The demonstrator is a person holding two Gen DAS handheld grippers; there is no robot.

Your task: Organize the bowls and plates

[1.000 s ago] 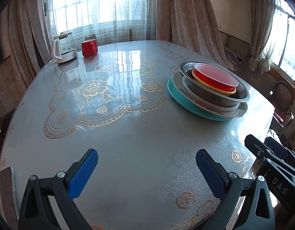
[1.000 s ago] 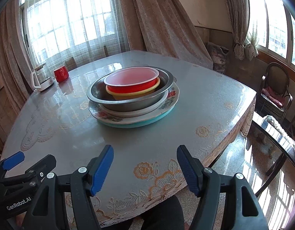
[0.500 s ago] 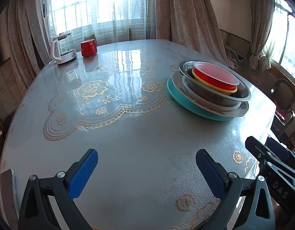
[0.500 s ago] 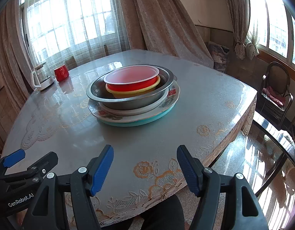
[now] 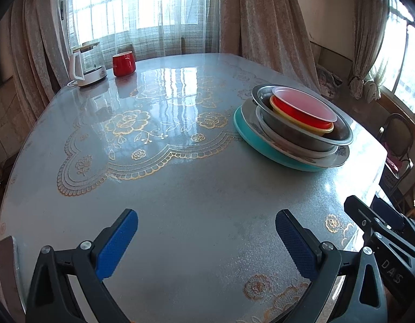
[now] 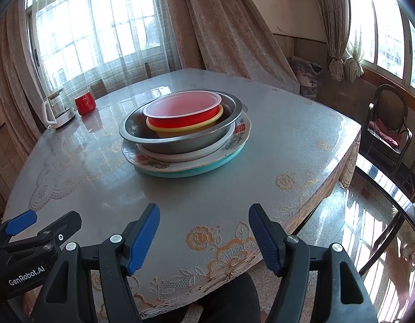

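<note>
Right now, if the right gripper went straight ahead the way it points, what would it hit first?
Probably the stack of dishes: the right gripper points over bare table at the teal plate at the bottom. Its height above the table is unclear.

Table (image 6: 301, 140): large, under a glossy grey cover with gold floral lace print.
Windows (image 6: 99, 32): behind the table's far edge, bright daylight through sheer curtains.
Drapes (image 6: 223, 27): beige, hanging beside the windows.
Chair (image 6: 388, 123): dark metal, right of the table, near a side window.
Floor (image 6: 355, 215): polished stone, reflecting light.
</note>
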